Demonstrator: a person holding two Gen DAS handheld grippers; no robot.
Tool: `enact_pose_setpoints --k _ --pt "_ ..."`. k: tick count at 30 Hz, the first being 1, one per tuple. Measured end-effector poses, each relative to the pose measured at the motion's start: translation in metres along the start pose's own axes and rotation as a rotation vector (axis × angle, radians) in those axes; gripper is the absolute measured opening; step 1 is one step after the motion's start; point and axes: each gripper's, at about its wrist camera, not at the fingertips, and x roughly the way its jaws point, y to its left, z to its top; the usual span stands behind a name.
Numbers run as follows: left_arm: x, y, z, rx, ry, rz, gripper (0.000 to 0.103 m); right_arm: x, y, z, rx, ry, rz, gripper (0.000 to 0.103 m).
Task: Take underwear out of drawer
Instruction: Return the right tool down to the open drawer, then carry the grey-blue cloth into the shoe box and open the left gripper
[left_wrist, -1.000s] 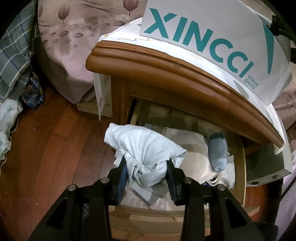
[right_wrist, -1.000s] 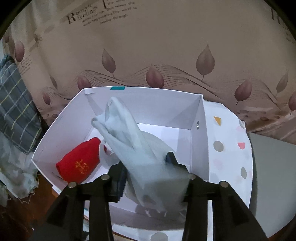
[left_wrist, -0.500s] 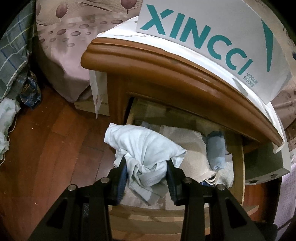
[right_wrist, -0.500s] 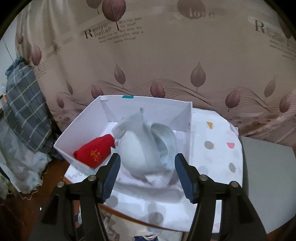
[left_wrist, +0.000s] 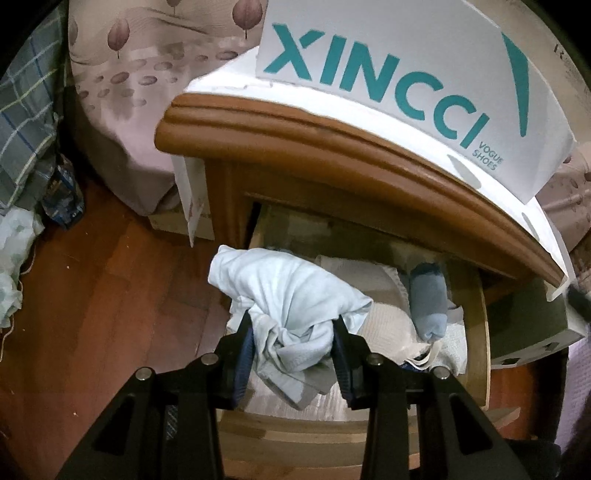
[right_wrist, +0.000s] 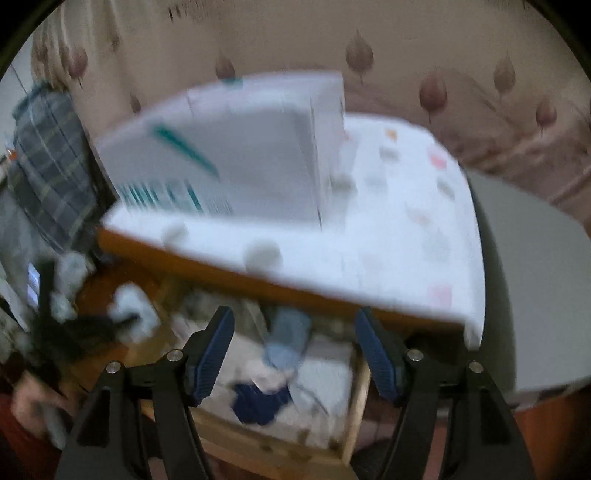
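The left gripper is clamped on a bunched pale blue underwear garment, which it holds above the near left corner of the open drawer. Loose folds of the cloth hang below the blue finger pads and spill over the drawer's front edge. Inside the drawer, beyond the held piece, a cream folded cloth lies in the middle and a grey-blue rolled item lies toward the right side.

The right gripper has its jaws spread wide with nothing between them, poised over the same drawer; that view is blurred by motion. A dark blue item shows near the drawer's front edge.

Farther back, the wooden nightstand carries a white XINCCI shoe box on its top. Behind it hangs leaf-patterned fabric.
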Motion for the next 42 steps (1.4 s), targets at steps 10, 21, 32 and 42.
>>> enact_pose_setpoints --k 10,21,32,42 --pt "-0.042 -0.010 -0.003 0.048 -0.082 -0.013 0.038 0.072 -0.013 -0.070 0.036 0.157 0.008 0.065" --pt "-0.107 -0.006 0.027 0.055 -0.126 0.038 0.038 0.083 -0.004 -0.082 0.014 0.204 -0.046 0.066" --pt "-0.203 -0.038 0.116 0.169 -0.279 0.071 0.038 0.078 -0.015 -0.080 0.089 0.195 -0.023 0.068" --pt "-0.196 -0.078 0.215 0.238 -0.251 0.019 0.038 0.075 -0.027 -0.078 0.172 0.187 0.006 0.068"
